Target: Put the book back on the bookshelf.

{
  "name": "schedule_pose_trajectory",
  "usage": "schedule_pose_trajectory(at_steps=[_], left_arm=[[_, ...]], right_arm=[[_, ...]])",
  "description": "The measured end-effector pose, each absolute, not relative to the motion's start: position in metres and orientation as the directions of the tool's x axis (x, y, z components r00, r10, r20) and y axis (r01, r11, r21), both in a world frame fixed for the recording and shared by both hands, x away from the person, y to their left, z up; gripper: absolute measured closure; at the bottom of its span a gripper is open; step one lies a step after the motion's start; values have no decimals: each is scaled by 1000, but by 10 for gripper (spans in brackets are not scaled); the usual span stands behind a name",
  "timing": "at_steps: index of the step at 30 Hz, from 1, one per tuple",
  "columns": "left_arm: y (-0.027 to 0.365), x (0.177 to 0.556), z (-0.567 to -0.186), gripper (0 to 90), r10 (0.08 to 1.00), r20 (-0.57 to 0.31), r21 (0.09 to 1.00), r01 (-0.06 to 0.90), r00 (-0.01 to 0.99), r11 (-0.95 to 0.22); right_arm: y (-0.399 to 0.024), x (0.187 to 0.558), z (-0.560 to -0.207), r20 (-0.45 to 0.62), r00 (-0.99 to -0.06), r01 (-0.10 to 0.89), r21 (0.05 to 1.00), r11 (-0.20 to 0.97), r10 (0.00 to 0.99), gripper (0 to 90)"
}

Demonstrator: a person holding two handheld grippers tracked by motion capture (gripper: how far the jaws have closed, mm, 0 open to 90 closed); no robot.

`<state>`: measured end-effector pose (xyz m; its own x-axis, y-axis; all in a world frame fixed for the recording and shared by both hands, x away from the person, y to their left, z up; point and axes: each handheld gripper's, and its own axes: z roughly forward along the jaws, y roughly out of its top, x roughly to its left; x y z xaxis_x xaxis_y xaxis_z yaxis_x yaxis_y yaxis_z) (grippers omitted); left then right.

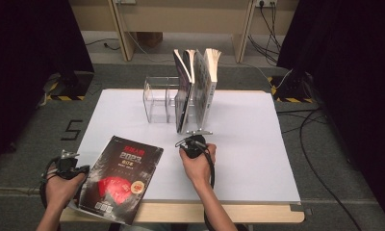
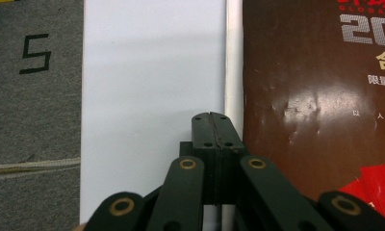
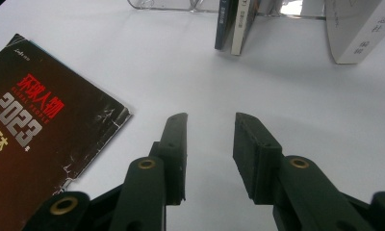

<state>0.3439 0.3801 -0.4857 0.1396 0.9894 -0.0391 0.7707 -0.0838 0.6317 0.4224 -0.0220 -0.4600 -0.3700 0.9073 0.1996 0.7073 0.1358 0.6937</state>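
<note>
Lying flat at seven o'clock on the white table [image 1: 238, 144]: dark magazine [image 1: 118, 178], overhanging the near edge. Resting just beside its nine o'clock edge: left gripper [image 2: 212, 118], jaws pressed together, gripping nothing visible. Hovering at the magazine's three o'clock: right gripper [image 3: 210, 144], jaws partly parted, holding nothing.

Glossy, creased paper magazine [image 1: 119, 179]; clear plastic rack [image 1: 157, 98]; matt white table [image 1: 248, 139].

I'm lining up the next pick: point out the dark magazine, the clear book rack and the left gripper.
dark magazine [image 1: 118, 178]: high view, middle of its front cover.
clear book rack [image 1: 156, 98]: high view, its empty left compartment wall.
left gripper [image 2: 212, 117]: left gripper view, tips of its shut jaws, beside the magazine's edge.
</note>
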Motion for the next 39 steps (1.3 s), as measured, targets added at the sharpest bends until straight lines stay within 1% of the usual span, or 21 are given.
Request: schedule_pose_trajectory(at_steps=[10, 13, 17, 32, 35, 37, 39], left_arm=[[371, 340, -486, 897, 980, -72, 626, 774, 183, -99], [365, 339, -486, 896, 977, -69, 627, 771, 200, -113], [355, 338, -487, 896, 966, -105, 630, 767, 235, -118], [310, 334, -487, 896, 936, -75, 643, 734, 344, -219], [304, 334, -488, 896, 928, -99, 651, 729, 360, -213], [301, 333, -487, 896, 928, -80, 650, 725, 365, -229], [299, 333, -488, 896, 926, -89, 654, 722, 368, -224]], right_arm=[[-21, 425, -463, 200, -374, 717, 682, 145, 906, 661], [-20, 426, -465, 200, -378, 720, 677, 151, 904, 660], [-19, 427, -467, 209, -369, 734, 664, 146, 905, 658], [-17, 442, -468, 239, -373, 762, 630, 150, 897, 643], [-18, 447, -468, 244, -365, 770, 621, 144, 899, 638], [-19, 450, -469, 249, -359, 779, 611, 141, 900, 635], [-19, 451, -470, 251, -351, 784, 606, 137, 902, 632]])
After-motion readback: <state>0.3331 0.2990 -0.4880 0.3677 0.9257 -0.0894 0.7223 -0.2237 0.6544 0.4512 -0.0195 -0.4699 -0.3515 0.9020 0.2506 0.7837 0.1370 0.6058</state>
